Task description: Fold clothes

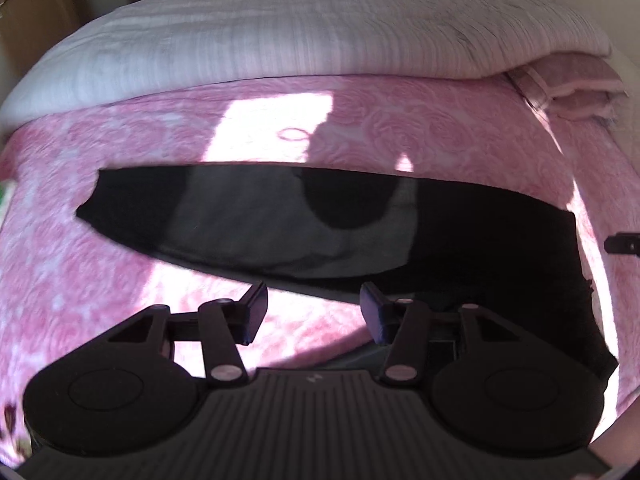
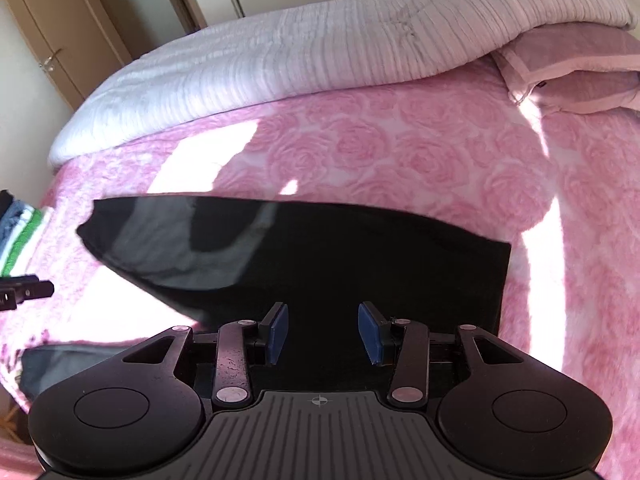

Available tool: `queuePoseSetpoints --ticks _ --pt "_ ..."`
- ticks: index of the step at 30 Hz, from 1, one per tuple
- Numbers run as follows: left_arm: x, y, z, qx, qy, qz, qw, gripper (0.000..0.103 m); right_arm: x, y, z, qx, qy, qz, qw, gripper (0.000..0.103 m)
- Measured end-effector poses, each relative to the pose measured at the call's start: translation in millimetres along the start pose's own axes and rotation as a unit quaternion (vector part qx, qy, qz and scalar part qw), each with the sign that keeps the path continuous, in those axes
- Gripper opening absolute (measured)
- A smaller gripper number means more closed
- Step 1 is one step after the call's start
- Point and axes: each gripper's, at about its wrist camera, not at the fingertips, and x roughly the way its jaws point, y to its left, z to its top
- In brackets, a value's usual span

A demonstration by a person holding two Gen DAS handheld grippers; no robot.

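Right wrist view: black garment (image 2: 320, 248) lies flat on pink rose bedspread (image 2: 400, 152); right tongs (image 2: 323, 334) and left tongs (image 1: 312, 312) both spread, empty.

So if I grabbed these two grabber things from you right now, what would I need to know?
Left gripper: open, holding nothing, above the near edge of the black garment.
Right gripper: open, empty, over the garment's near right part.
The garment lies flat on the pink blanket, apparently already folded over once into a long shape; I cannot tell how many folds.
Other clothes sit stacked at the bed's left edge.
Left to do: probably fold the garment shorter, then put it with the stack.
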Motion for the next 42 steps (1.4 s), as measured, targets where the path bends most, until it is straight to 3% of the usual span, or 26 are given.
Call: queuePoseSetpoints --ticks 6,9,13,16,20,27,28,29,31,34,37,42 --pt "91 5 42 0.097 0.005 -0.060 0.9934 0.042 50 -30 16 -0.008 0.010 -0.027 1.000 0.043" --pt "133 9 63 0.142 0.005 -0.081 0.9865 0.041 83 -43 30 -0.028 0.013 -0.045 0.999 0.043" --pt "176 13 84 0.192 -0.001 -0.100 0.9763 0.041 127 -61 52 -0.070 0.001 -0.061 0.996 0.032" --pt "206 15 93 0.219 0.000 -0.115 0.9690 0.041 164 -72 68 -0.112 0.012 -0.065 0.992 0.032" --pt "236 15 101 0.261 0.006 -0.120 0.9578 0.041 212 -74 77 -0.208 0.053 -0.067 0.974 0.032" --pt "266 29 115 0.309 0.030 -0.136 0.9408 0.041 253 -75 74 -0.354 0.115 -0.033 0.927 0.032" --pt "269 31 116 0.313 0.032 -0.138 0.9392 0.041 255 -74 73 -0.373 0.123 -0.026 0.919 0.015" --pt "272 31 117 0.317 0.032 -0.142 0.9373 0.041 256 -74 75 -0.384 0.128 -0.020 0.914 0.006" --pt "275 34 119 0.325 0.035 -0.153 0.9327 0.041 257 -77 80 -0.381 0.125 -0.024 0.916 0.005" --pt "282 36 121 0.341 0.040 -0.171 0.9235 0.041 256 -89 90 -0.324 0.107 -0.027 0.940 0.005" --pt "292 40 121 0.357 0.058 -0.184 0.9138 0.041 259 -92 85 -0.302 0.111 -0.024 0.947 0.005" --pt "309 54 120 0.373 0.084 -0.206 0.9008 0.043 256 -95 90 -0.289 0.124 -0.012 0.949 0.022"
